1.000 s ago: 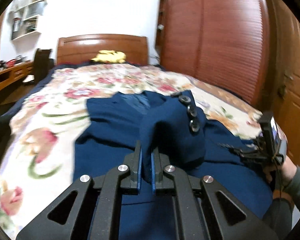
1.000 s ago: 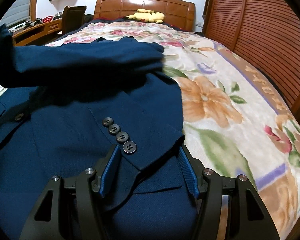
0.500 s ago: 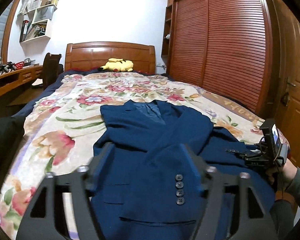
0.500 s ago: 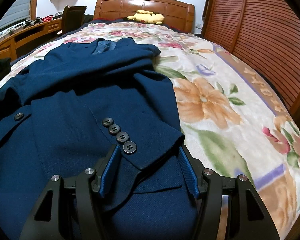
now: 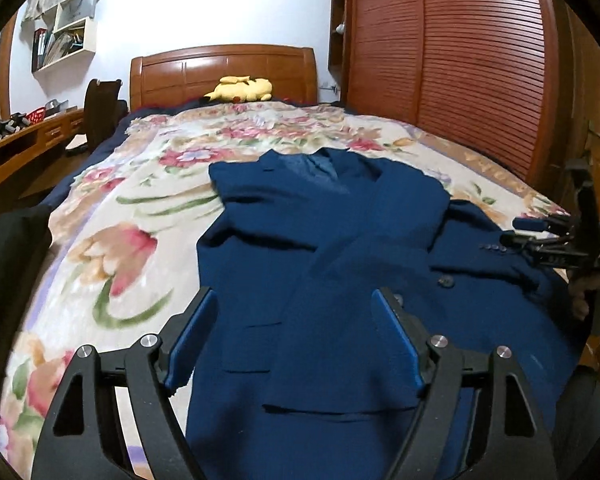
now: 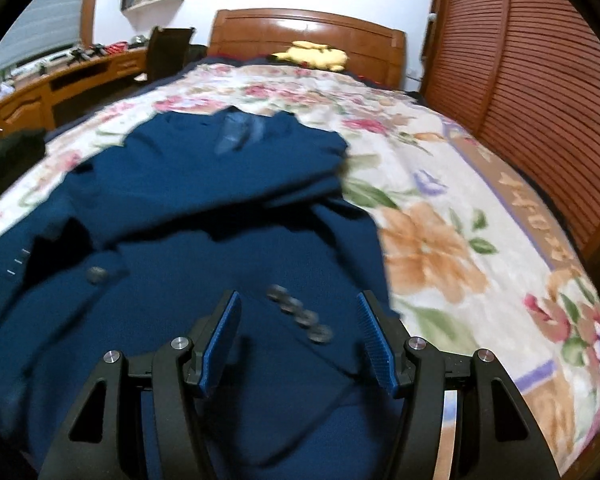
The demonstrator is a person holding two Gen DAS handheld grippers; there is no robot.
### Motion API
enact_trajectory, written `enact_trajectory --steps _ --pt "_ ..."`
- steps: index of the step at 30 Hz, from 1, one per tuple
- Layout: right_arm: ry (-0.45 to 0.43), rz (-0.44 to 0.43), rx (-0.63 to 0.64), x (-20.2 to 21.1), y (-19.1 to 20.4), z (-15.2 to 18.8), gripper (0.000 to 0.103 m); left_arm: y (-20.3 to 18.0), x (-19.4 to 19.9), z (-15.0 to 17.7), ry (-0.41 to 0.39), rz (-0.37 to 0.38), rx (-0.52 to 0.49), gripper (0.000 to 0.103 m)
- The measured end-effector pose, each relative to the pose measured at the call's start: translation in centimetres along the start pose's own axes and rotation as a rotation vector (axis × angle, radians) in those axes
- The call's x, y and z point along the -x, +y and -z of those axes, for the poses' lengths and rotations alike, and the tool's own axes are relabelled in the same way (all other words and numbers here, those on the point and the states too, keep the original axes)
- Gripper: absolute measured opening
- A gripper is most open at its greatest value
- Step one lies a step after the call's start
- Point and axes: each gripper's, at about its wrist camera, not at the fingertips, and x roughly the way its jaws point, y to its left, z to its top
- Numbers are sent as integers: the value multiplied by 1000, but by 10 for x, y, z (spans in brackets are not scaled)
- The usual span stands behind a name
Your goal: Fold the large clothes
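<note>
A navy jacket (image 5: 332,240) lies flat on the flowered bedspread (image 5: 112,216), collar toward the headboard (image 5: 224,68) at the top of the frame, both sleeves folded across its front.

In the left wrist view the left gripper (image 5: 296,340) fills the bottom of the frame. Its jaws stand wide apart and grip nothing. Between and beyond the blue pads (image 5: 192,336) lies a folded sleeve, its cuff edge low in the frame; the cloth lies beneath the pads, and I cannot tell whether any pad touches it. The jacket runs from bottom centre up to the middle of the frame, with bedspread showing to its left.

At the right edge of that view the right gripper (image 5: 540,236) shows from the side, borne by a hand (image 5: 588,288), above the jacket's right part, near a row of cuff buttons (image 5: 492,247).

In the right wrist view, blurred, the right gripper (image 6: 300,336) sits at bottom centre with jaws partly apart, clamping nothing. The other sleeve's cuff, with four buttons (image 6: 300,314), lies below the gap between the pads. The jacket covers the left and middle of the frame; the bedspread fills the right.

A yellow plush (image 5: 240,89) rests by the headboard.
</note>
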Motion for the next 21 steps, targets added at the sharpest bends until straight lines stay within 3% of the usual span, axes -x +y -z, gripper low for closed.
enact_trajectory --steps 5,12,17,19,21 --pt "-15 -125 16 4 39 -10 61 3 0 8 34 -7 -12 80" --pt "30 -345 57 -3 104 -14 47 17 8 12 34 -30 10 80" --pt "67 -439 60 -14 128 -13 42 29 13 13 24 -44 29 80" --pt "92 -430 76 -23 133 -12 35 32 14 14 23 -49 32 80" --pt "116 -411 95 -29 137 -10 21 35 16 14 21 -52 37 80"
